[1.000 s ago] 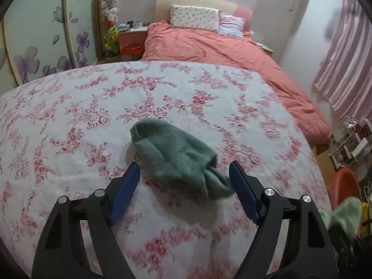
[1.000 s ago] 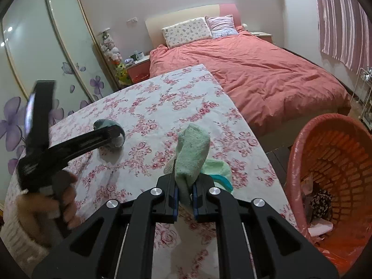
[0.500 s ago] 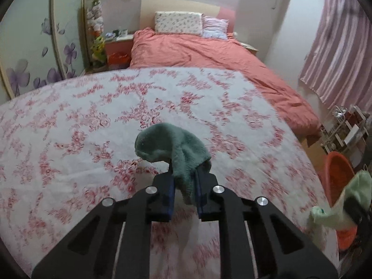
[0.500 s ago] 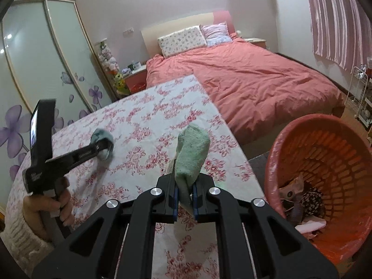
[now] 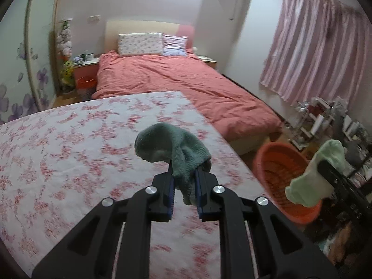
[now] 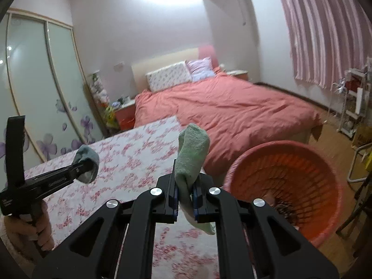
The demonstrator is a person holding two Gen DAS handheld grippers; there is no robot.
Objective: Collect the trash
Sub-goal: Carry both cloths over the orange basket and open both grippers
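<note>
Socks are hanging from both grippers, 1 in each. The left gripper (image 5: 184,187) is pinching a dark green sock (image 5: 172,148) tight between its blue pads, holding it lifted over the floral cloth (image 5: 69,144) that is covering the table. The right gripper (image 6: 185,197) is clamping a pale green sock (image 6: 191,153) the same way, with its toe sticking up and its cuff dangling below the fingers. This sock is hanging just beside the orange basket (image 6: 325,174), which is sitting on the floor by the table edge with scraps lying inside.
</note>
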